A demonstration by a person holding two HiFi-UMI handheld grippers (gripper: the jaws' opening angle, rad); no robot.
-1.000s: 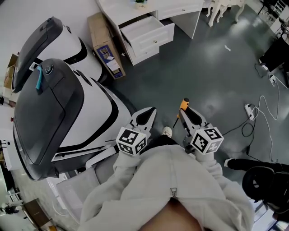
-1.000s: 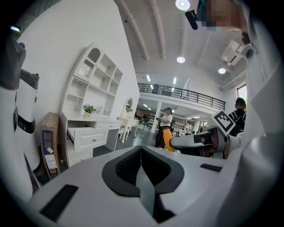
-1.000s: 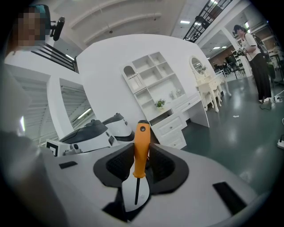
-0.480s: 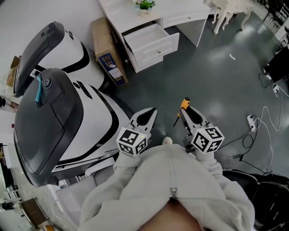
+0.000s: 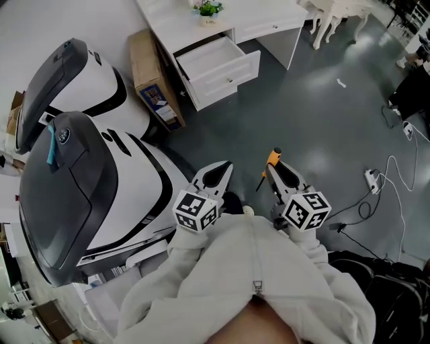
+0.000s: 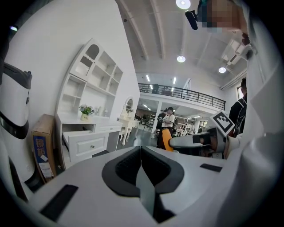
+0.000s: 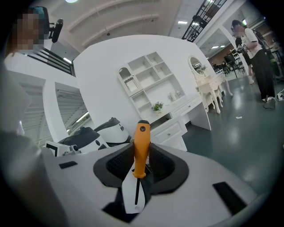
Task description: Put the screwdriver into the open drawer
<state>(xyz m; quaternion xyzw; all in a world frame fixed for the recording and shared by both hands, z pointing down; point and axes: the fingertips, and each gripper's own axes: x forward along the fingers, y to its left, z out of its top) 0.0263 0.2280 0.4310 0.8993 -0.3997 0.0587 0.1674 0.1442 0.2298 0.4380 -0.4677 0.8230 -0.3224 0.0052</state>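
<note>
Right gripper (image 7: 141, 155) clamped on screwdriver (image 7: 141, 139), left gripper (image 6: 141, 153) closed, empty; drawer (image 5: 225, 72) interior only in head view

Far ahead, desk (image 5: 259, 15) with open drawer (image 5: 218, 60) pulled out at left end, potted plant (image 5: 207, 9) on top. Just left of drawer, cardboard box (image 5: 151, 80); nearer and left, two machines (image 5: 67, 188). Nearest, left gripper (image 5: 216, 171) beside right gripper (image 5: 277, 169), screwdriver (image 5: 273, 157) between right jaws. Power strip (image 5: 371, 180) on floor, far right.
</note>
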